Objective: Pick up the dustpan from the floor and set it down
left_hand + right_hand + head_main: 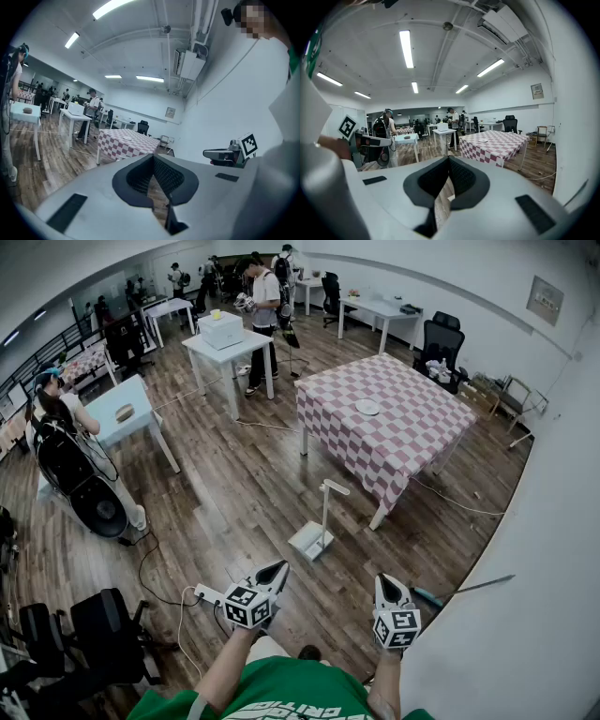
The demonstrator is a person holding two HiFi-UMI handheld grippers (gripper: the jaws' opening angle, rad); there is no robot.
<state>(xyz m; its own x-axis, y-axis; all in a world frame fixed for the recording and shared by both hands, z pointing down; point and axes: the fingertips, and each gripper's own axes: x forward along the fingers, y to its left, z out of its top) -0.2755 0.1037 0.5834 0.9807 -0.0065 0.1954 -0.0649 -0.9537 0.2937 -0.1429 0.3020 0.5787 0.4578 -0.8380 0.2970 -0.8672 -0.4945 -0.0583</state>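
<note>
Left gripper (275, 574) and right gripper (385, 583) are both held shut and empty, well short of the dustpan (311, 542) stood on the floor (244, 493) just off the checkered table's (412, 427) near corner, and since it's probably light, stiff plastic, it's best pinched by the upright handle (325, 512).

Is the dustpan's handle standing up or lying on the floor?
Standing up: the dustpan rests on the wood floor by the checkered table, its long handle rising upright.

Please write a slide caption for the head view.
Left claw and right claw, both shut, face the dustpan on the floor near the table.
</note>
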